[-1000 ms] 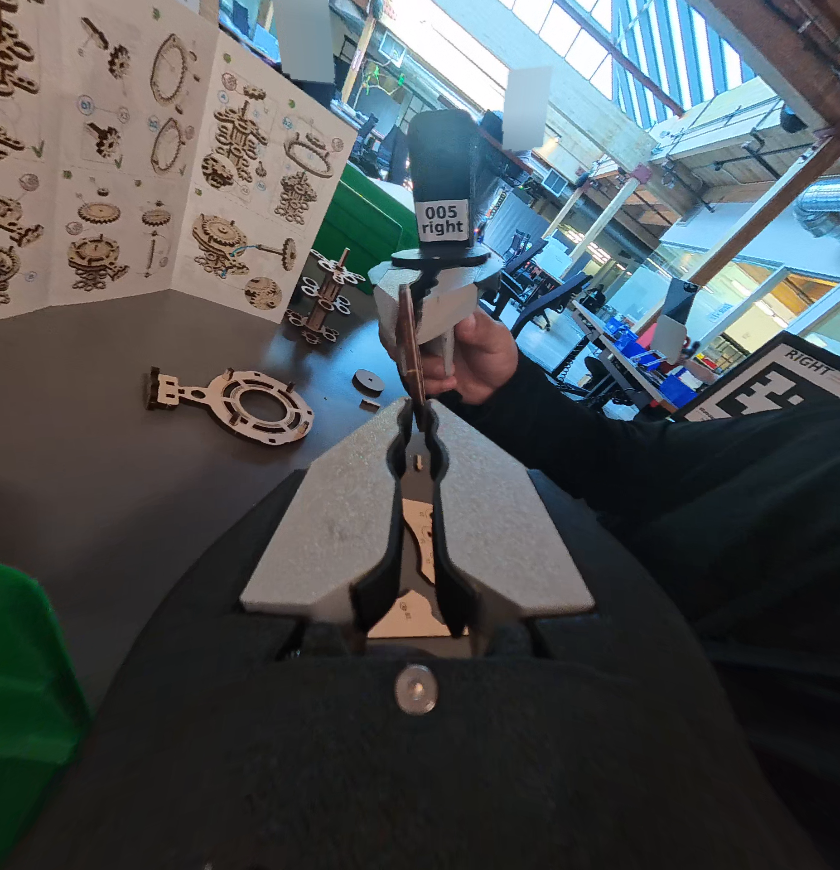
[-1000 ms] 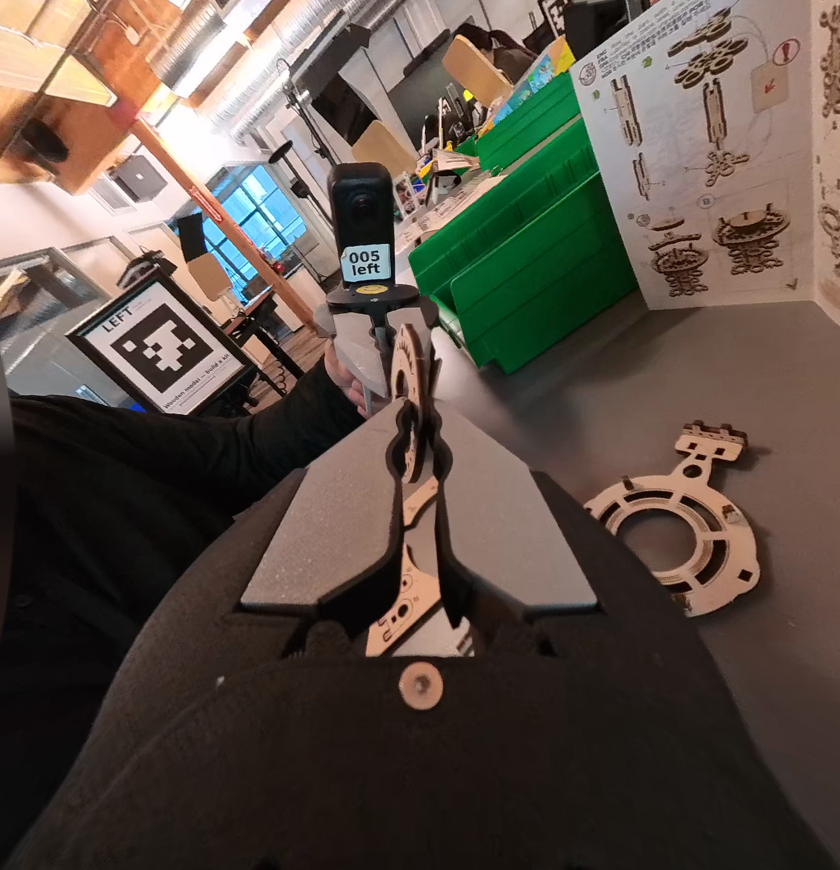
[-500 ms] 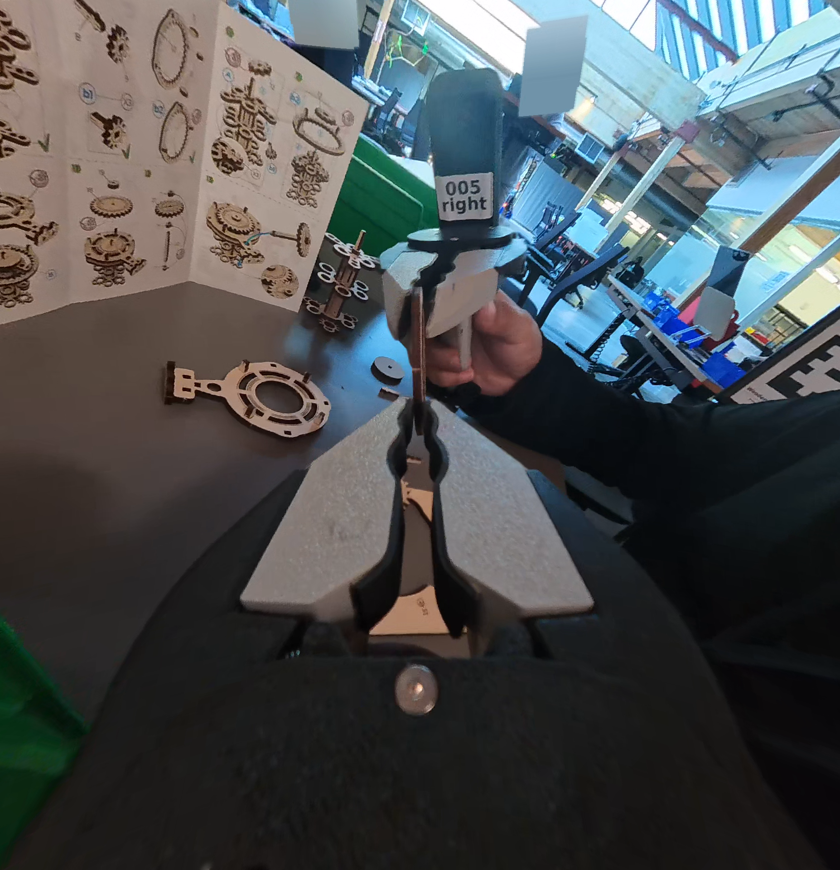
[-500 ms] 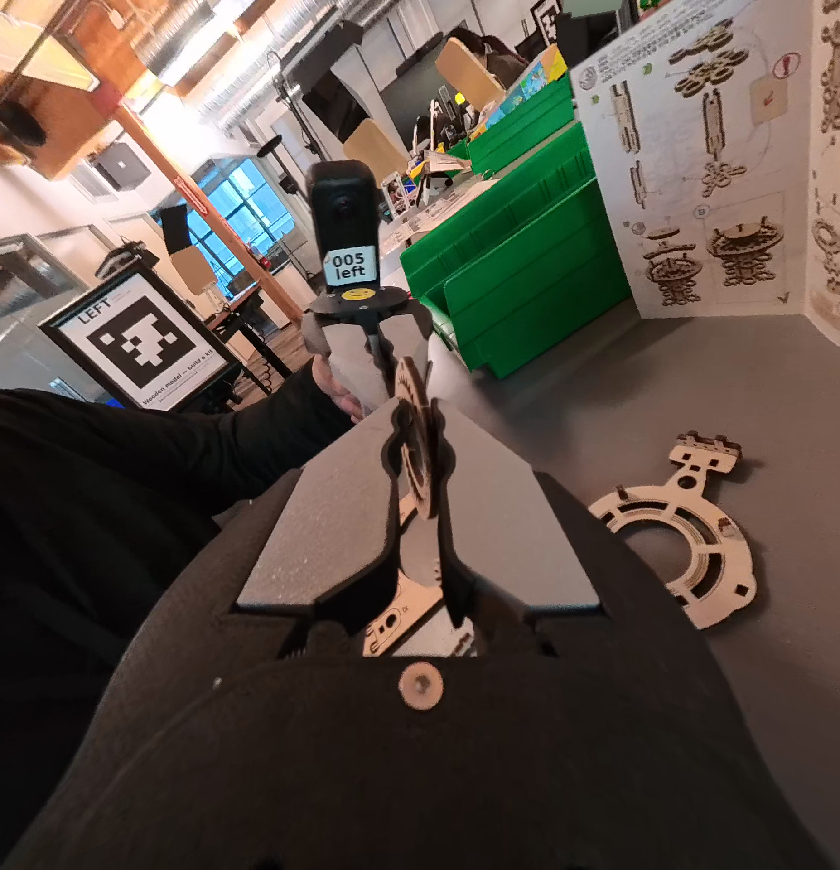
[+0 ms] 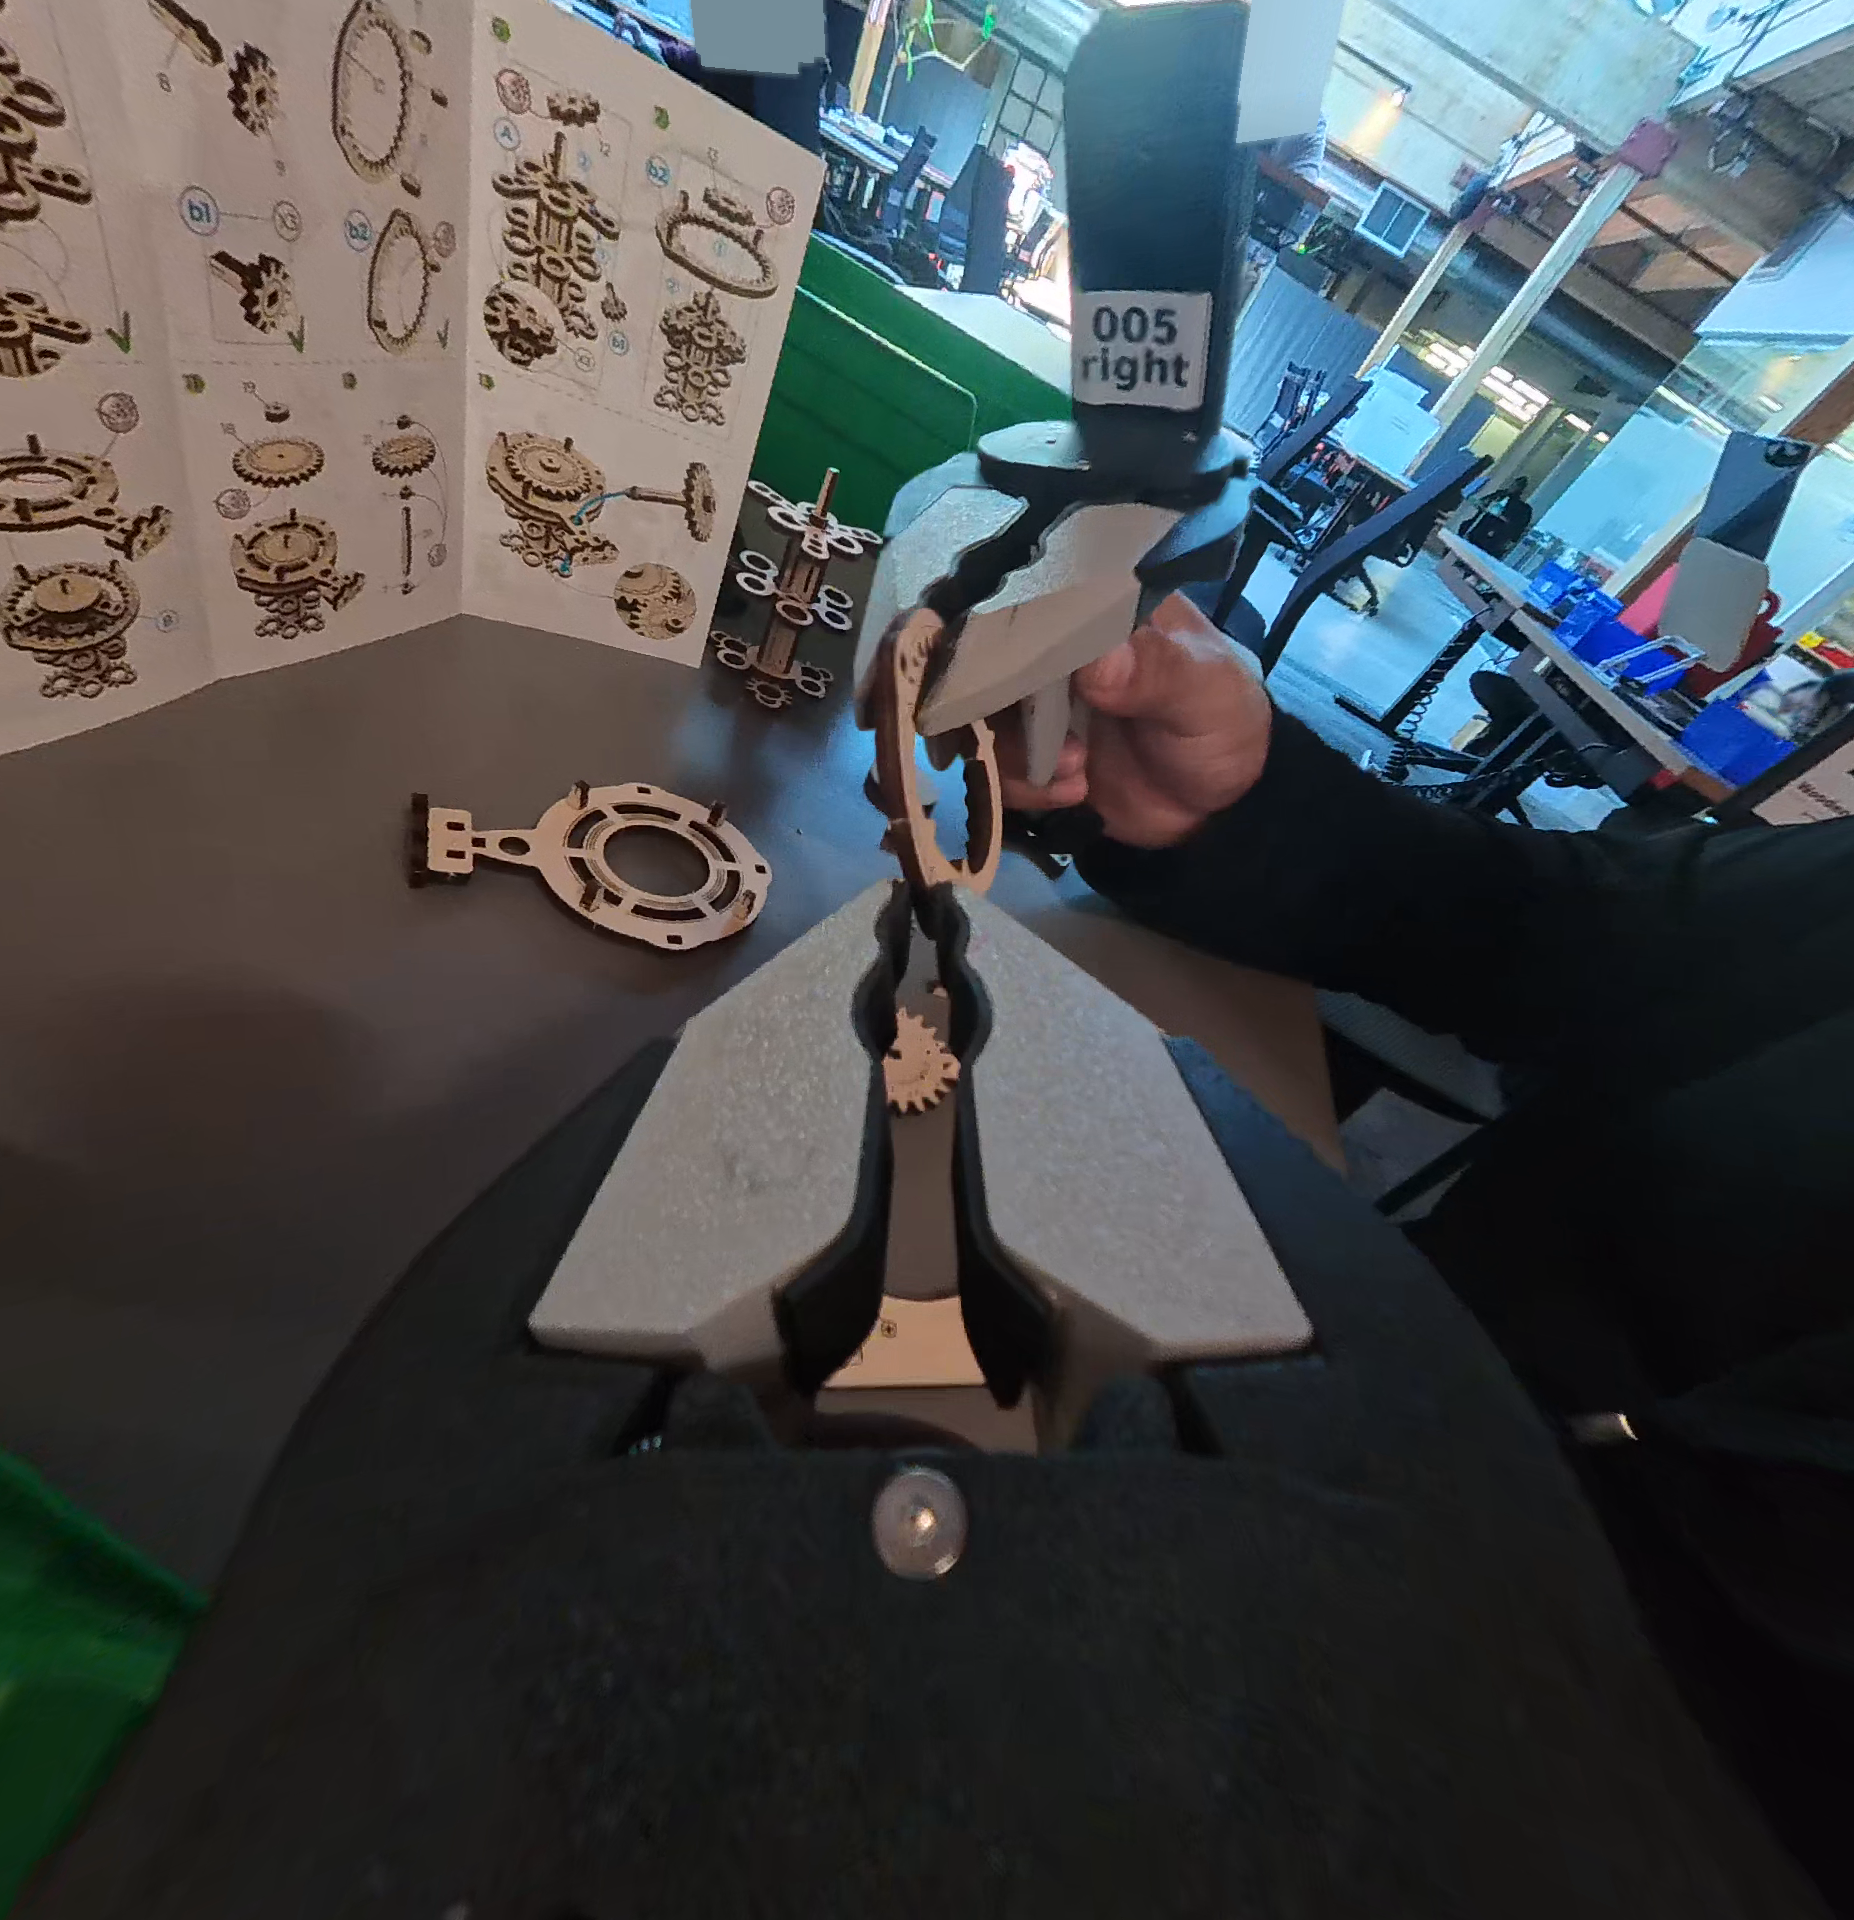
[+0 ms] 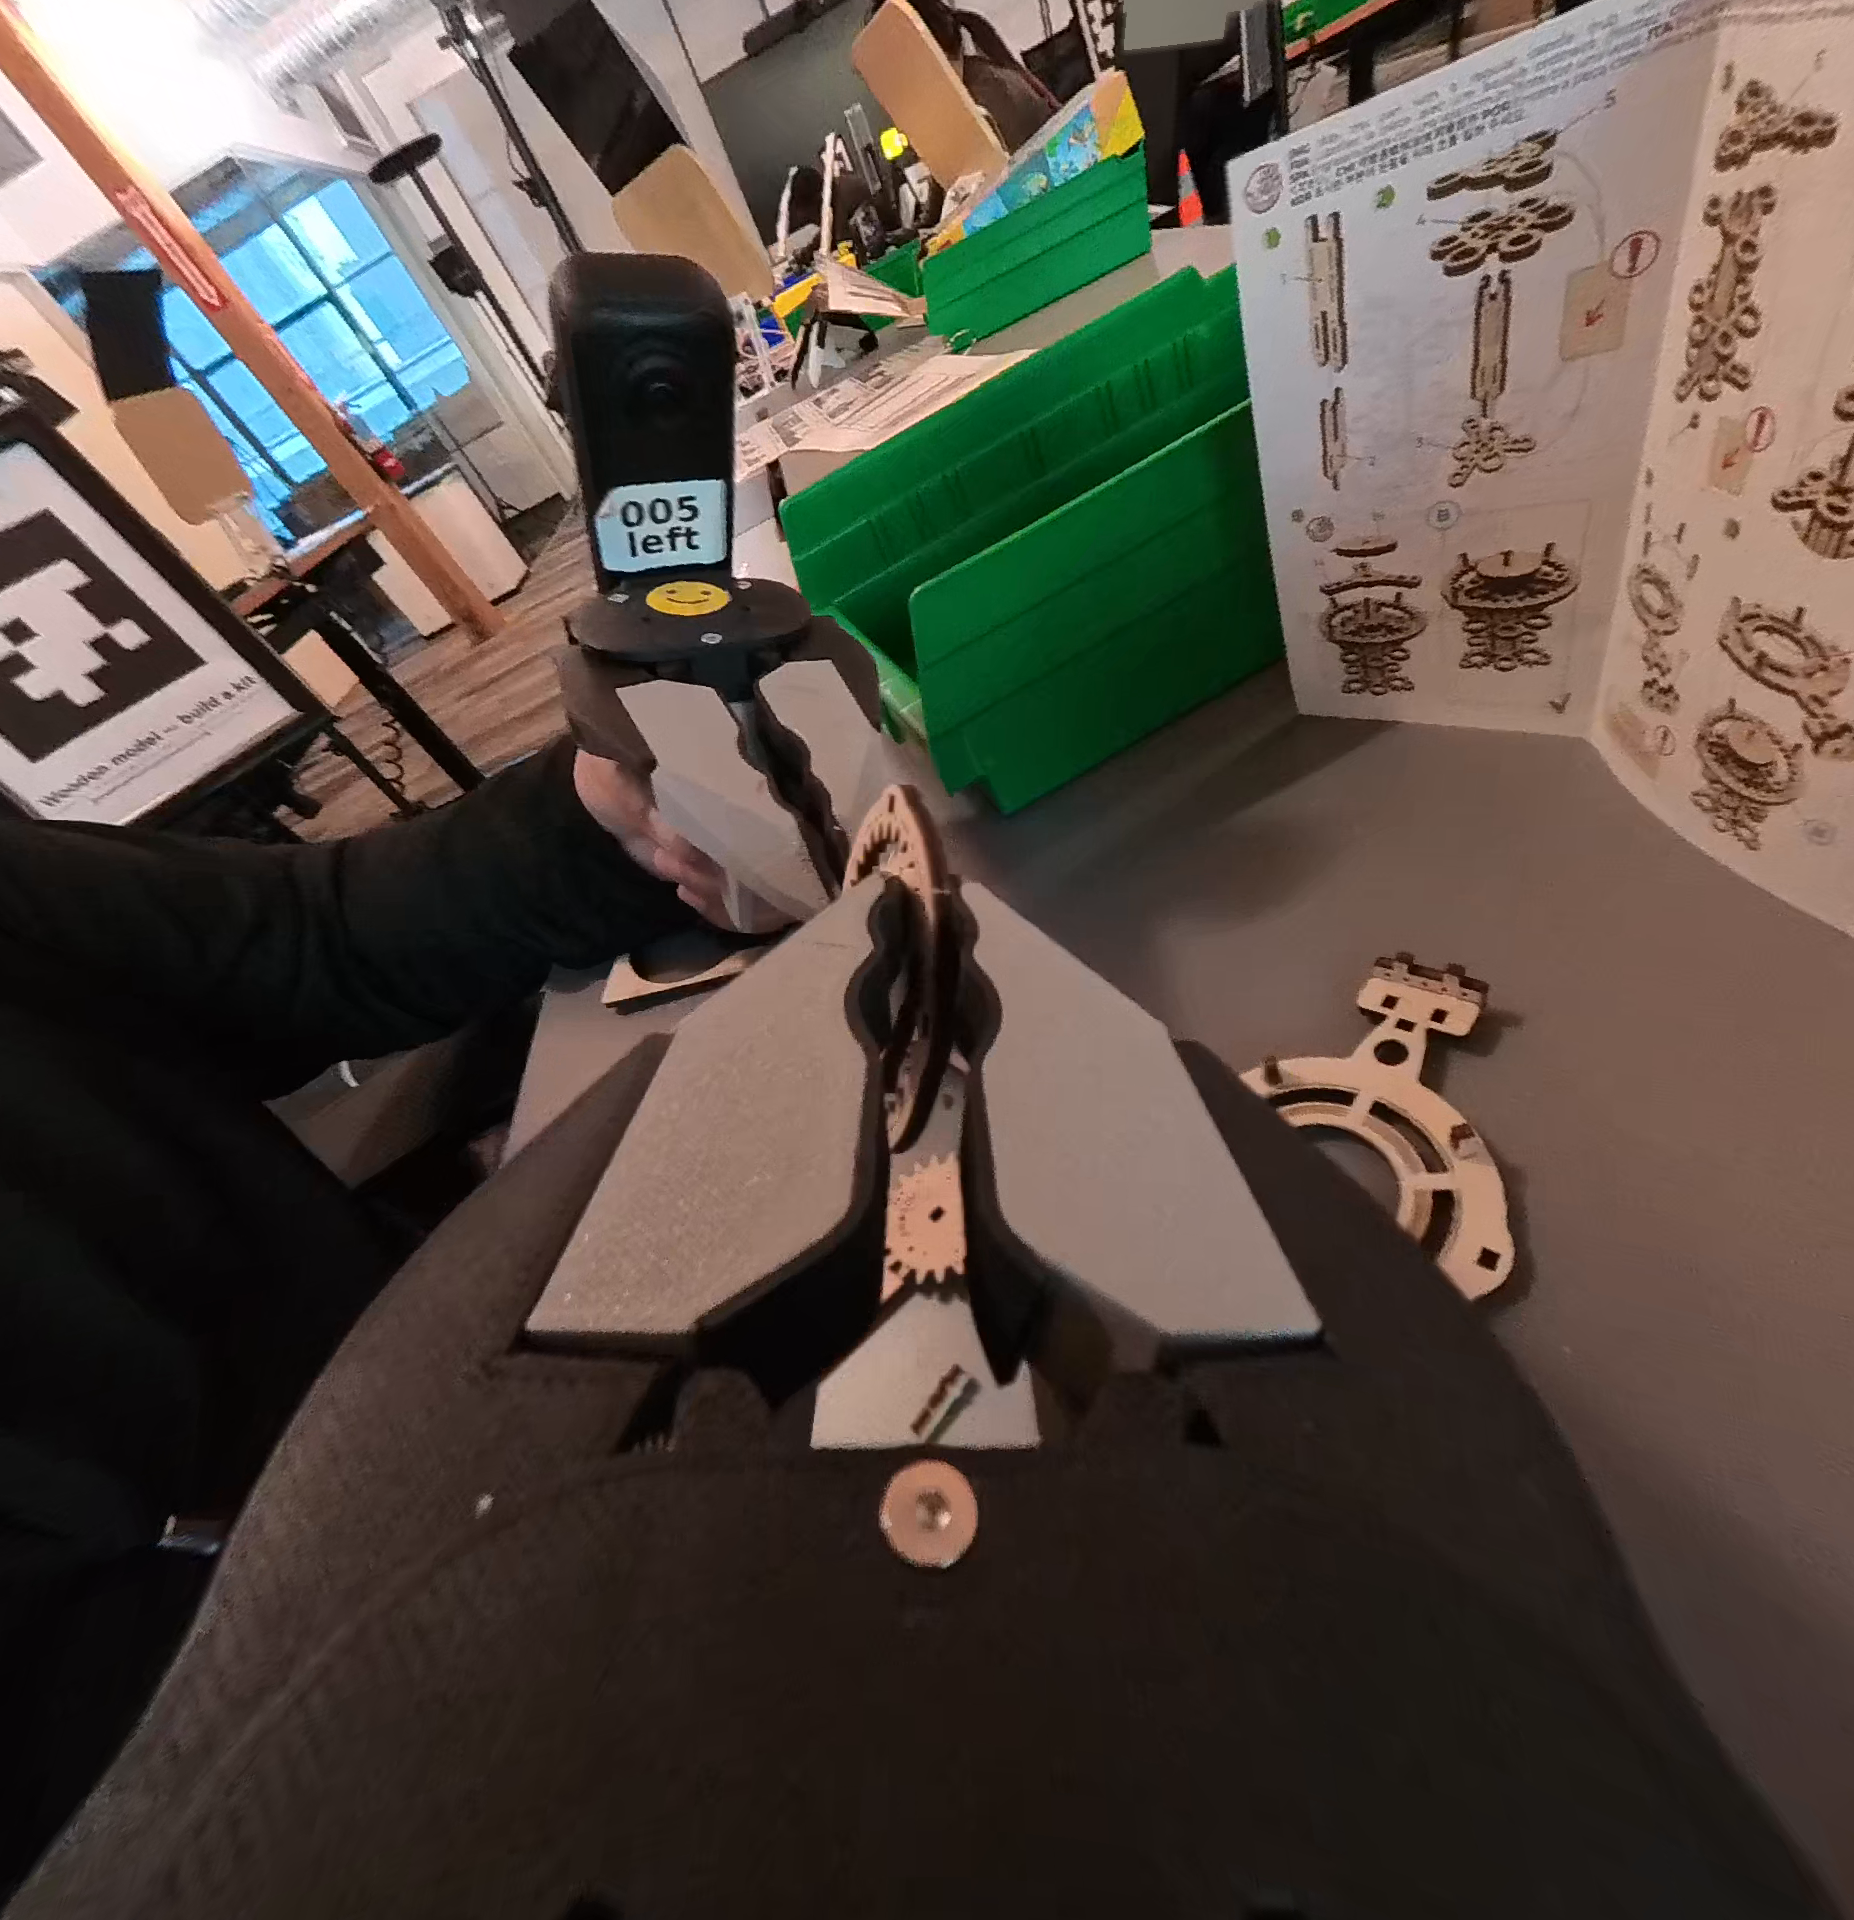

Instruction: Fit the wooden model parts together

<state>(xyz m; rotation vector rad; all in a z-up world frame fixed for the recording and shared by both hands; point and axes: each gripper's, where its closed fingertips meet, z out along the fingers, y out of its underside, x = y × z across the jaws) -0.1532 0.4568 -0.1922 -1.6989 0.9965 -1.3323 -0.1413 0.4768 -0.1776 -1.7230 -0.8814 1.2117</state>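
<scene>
The left gripper (image 5: 918,914) has its jaws pinched nearly together on the lower edge of a thin wooden ring (image 5: 928,769), and the right gripper (image 6: 918,914) clamps the same ring from the other side — both are tightly closed on it, so the ring hangs edge-on in the air between the two tools above the dark grey table (image 5: 227,1018). In the right wrist view the ring (image 6: 902,852) shows small teeth along its inner edge. A small wooden gear (image 5: 918,1065) lies on the table beneath the left gripper, visible through the gap between its fingers; the right wrist view shows a gear (image 6: 923,1226) in the same way. A flat wooden base plate (image 5: 632,862) with a round opening and a short stem lies on the table to the left, well apart from the grippers. Farther back a small wooden tower of stacked looped pieces (image 5: 793,603) stands beside the folded instruction sheet (image 5: 331,312), which is propped upright. Green bins (image 6: 1058,561) sit at the far edge of the table.
</scene>
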